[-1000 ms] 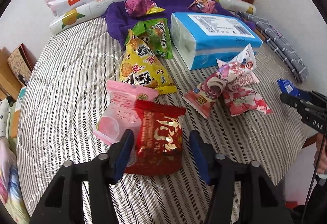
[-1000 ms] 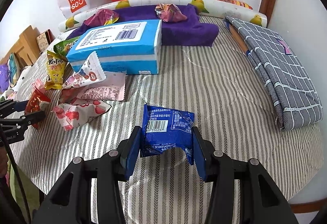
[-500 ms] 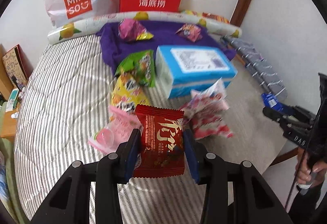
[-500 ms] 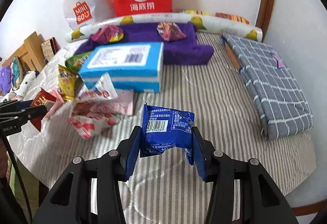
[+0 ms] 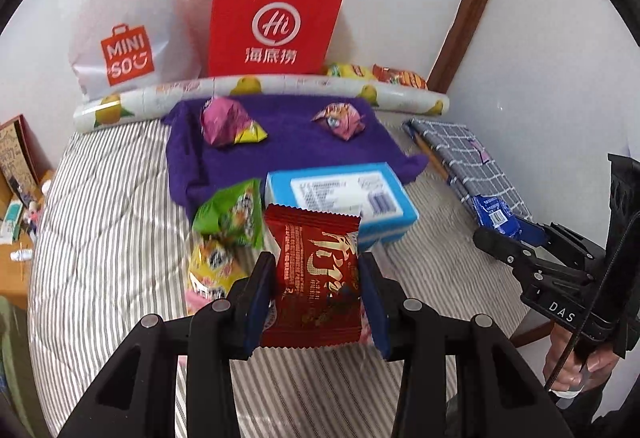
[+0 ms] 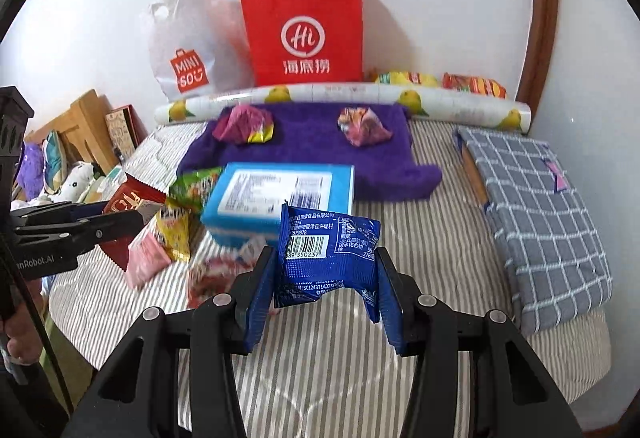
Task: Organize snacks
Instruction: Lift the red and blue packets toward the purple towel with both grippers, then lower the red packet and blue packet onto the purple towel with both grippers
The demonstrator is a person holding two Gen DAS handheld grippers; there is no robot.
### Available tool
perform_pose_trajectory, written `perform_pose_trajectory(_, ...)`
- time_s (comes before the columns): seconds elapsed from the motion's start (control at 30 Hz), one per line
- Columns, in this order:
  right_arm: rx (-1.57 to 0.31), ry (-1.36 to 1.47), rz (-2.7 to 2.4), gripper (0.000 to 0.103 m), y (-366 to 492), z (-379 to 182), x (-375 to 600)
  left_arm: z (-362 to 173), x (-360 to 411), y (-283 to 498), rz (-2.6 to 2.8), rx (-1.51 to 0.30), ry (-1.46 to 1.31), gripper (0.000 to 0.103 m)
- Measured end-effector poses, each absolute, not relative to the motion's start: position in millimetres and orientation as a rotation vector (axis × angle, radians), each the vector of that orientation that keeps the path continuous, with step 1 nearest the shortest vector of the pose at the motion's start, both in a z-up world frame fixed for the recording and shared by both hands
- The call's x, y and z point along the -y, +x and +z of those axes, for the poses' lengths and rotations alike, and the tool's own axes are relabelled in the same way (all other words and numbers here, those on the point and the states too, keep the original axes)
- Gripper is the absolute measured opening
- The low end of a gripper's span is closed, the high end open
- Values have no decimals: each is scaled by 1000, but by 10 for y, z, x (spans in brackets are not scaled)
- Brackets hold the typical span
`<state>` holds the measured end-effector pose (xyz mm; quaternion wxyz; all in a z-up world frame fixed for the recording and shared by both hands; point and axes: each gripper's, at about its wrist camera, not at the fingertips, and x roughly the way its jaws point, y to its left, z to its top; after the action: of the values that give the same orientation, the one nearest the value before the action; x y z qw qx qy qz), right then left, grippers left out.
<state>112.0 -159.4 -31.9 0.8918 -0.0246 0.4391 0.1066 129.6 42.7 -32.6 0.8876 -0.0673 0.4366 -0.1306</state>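
My left gripper [image 5: 318,290] is shut on a red snack packet [image 5: 316,270] and holds it in the air above the striped bed; the same packet [image 6: 128,202] shows at the left of the right wrist view. A blue snack packet [image 6: 328,254] with a barcode hangs pinched in my right gripper [image 6: 326,278], seen again as a blue packet [image 5: 496,216] at the right of the left wrist view. Below lie a green packet [image 5: 230,214], a yellow packet [image 5: 212,266], a pink packet [image 6: 146,258] and a red-and-white packet [image 6: 212,278].
A blue tissue pack [image 5: 340,198] sits mid-bed before a purple towel [image 5: 288,146] bearing two crumpled wrappers. A red paper bag [image 5: 276,22] and a white plastic bag [image 5: 128,26] stand against the wall behind a lemon-print roll [image 5: 260,88]. A grey checked folded cloth [image 6: 548,206] lies right.
My left gripper closed on the red packet and lifted it off the bed. My right gripper rose too, with the blue packet still in it. The bed now looks farther below both.
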Motion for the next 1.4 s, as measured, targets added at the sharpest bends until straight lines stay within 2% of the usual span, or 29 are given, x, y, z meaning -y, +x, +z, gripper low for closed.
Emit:
perform_pose_trajectory(0.77,-836,-30,235,47,2107,-10,1651,101,-345,2187,-254,-837,-149,40)
perform_pose_trajectory(1.4,-802,-24,274,49,2941,-204,1582,-214,-707,2866,-157,-897,-235,40)
